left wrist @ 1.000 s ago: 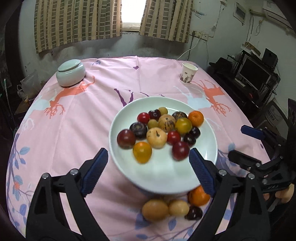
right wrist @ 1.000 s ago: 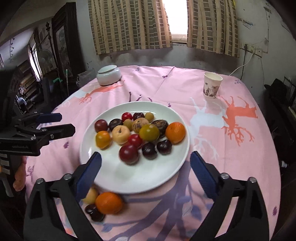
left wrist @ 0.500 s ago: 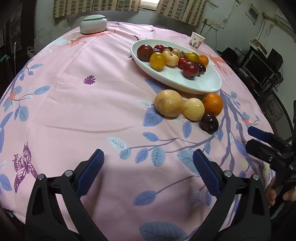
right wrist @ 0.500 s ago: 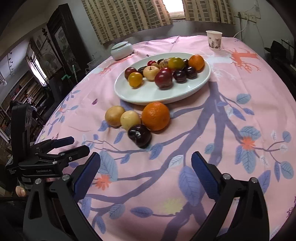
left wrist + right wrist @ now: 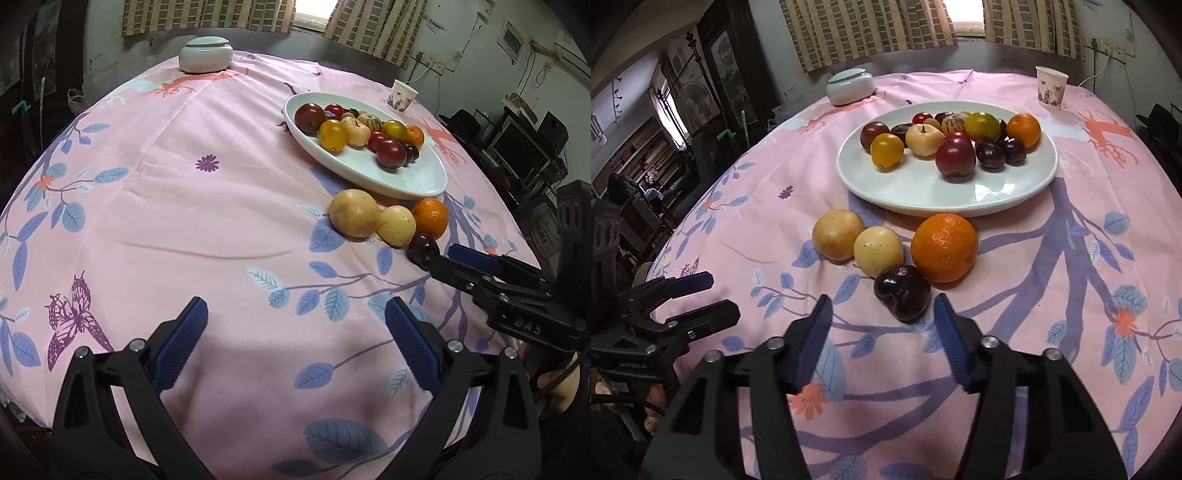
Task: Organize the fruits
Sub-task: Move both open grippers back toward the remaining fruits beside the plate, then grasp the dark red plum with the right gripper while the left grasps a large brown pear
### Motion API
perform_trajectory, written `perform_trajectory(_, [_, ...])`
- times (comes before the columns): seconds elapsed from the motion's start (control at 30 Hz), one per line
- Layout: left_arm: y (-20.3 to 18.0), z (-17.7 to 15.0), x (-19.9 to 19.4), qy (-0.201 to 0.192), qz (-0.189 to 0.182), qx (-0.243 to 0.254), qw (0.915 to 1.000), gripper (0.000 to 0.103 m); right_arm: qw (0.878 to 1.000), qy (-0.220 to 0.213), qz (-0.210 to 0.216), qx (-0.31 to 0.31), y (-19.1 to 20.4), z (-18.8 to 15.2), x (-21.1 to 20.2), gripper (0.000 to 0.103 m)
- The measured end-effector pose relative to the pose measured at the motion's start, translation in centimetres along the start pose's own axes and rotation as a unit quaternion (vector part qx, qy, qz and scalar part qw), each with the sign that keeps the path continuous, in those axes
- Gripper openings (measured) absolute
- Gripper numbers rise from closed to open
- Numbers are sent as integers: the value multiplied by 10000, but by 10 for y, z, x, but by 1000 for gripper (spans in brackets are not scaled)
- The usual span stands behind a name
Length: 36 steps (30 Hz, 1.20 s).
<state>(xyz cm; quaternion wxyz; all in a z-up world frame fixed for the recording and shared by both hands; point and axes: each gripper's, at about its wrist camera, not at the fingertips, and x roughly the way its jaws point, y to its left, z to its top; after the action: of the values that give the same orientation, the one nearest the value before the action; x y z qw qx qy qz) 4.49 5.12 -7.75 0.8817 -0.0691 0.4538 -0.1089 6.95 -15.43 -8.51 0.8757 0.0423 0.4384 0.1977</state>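
- Pink tablecloth (image 5: 1071, 258) with printed blue leaves, deer and butterflies covers a round table; a window with checked curtains sits behind, and shelves and monitors line the room's edges.
- White plate (image 5: 1015, 192) sits past mid-table and holds a heap of small fruit: red, yellow, dark and one orange.
- Lidded white jar (image 5: 850, 86) and paper cup (image 5: 1051, 87) stand at the far side, well apart from the plate.
- Four fruits lie loose on the cloth just beside the plate's near rim: a large yellow fruit (image 5: 838, 234), a smaller pale yellow one (image 5: 878, 251), an orange (image 5: 944, 247) and a dark plum (image 5: 902, 291). They touch one another in a cluster.
- Right gripper (image 5: 882, 306): jaws apart, tips low at the cloth on either side of the plum's near face, not yet touching it. The left wrist view shows the same, with the tips reaching the plum (image 5: 421, 248) from the right.
- Left gripper (image 5: 295, 325): jaws wide apart, nothing between them, hovering over bare cloth near the table edge, well away from the fruit.
- Step in hand, as I read it: approach to pick up the plum, the first of the loose four to go to the plate.
- Next move likely calls for a short advance so the pads flank the plum's widest part, then a gentle close.
- Risks: the plum is round and glossy and may squirt forward into the orange; too hard a squeeze may bruise it.
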Motion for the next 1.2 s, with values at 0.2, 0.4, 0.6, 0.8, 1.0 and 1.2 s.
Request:
perform_trajectory(0.2, [3, 1, -2, 1, 61, -69, 10000, 98, 9990, 44, -440, -103, 2, 9, 19, 40])
perform_trajectory(0.4, [-6, 12, 5, 35, 50, 32, 10000, 98, 9994, 5, -353, -18, -9, -3, 1, 37])
perform_trajectory(0.6, [-31, 35, 32, -47, 378, 414, 9984, 98, 9991, -219, -286, 219, -27, -24, -39, 37])
perform_trajectory(0.8, [-50, 45, 72, 230, 877, 915, 9917, 95, 9976, -340, -139, 588, -49, -35, -57, 37])
perform_trajectory(1.0, [-50, 57, 90, 420, 802, 794, 9927, 91, 9963, -419, 34, 745, -57, -35, -61, 37])
perform_trajectory(1.2, [-62, 61, 95, 355, 672, 850, 9935, 71, 9961, -341, 182, 792, -59, -35, -55, 37])
